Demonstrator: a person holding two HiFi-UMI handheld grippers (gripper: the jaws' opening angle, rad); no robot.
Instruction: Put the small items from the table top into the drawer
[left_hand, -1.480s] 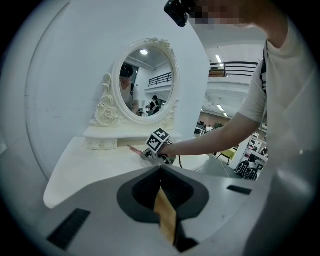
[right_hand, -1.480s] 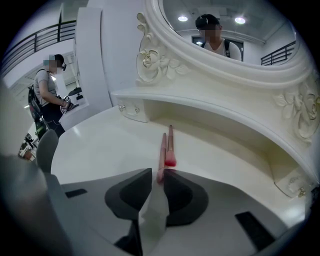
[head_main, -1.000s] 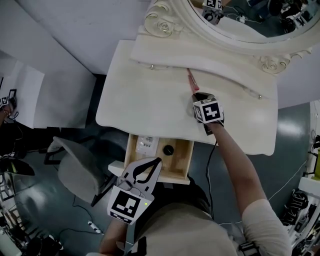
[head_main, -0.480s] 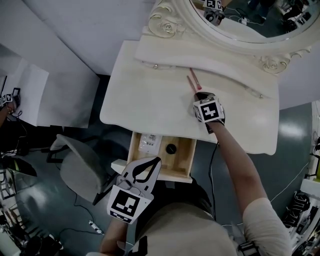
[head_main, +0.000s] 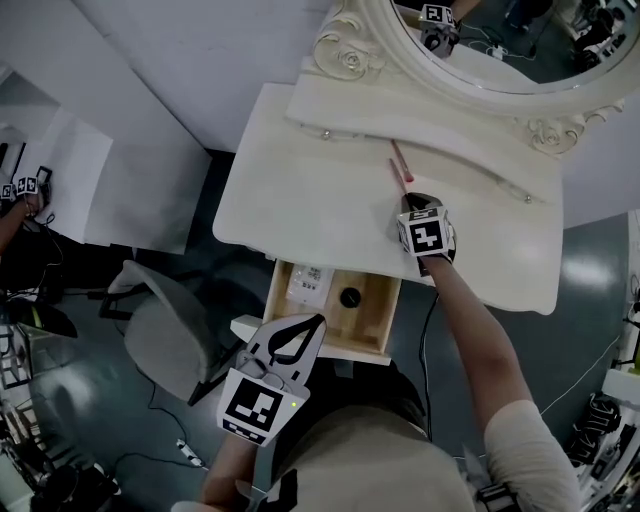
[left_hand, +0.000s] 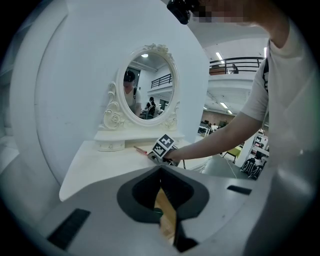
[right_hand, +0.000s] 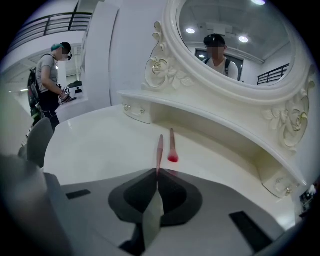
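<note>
Two thin pink makeup brushes lie side by side on the white dressing table (head_main: 300, 200). My right gripper (head_main: 409, 196) (right_hand: 157, 175) is shut on the near end of the left brush (right_hand: 159, 150) (head_main: 396, 172). The other brush (right_hand: 172, 145) (head_main: 401, 157), with a red tip, lies free just right of it. Under the table's front edge stands the open wooden drawer (head_main: 375, 312), with a white packet (head_main: 308, 283) and a small black round item (head_main: 349, 297) inside. My left gripper (head_main: 318, 321) (left_hand: 161, 169) hovers over the drawer's front, shut and with nothing in it.
An ornate oval mirror (head_main: 500, 40) and a low shelf (head_main: 420, 125) with small knobs back the table. A grey chair (head_main: 165, 335) stands left of the drawer. A person (right_hand: 50, 80) stands far off to the left.
The head view has drifted, so table and drawer sit a little further right. My right gripper stays at the brushes' near end. The left gripper has hardly moved.
</note>
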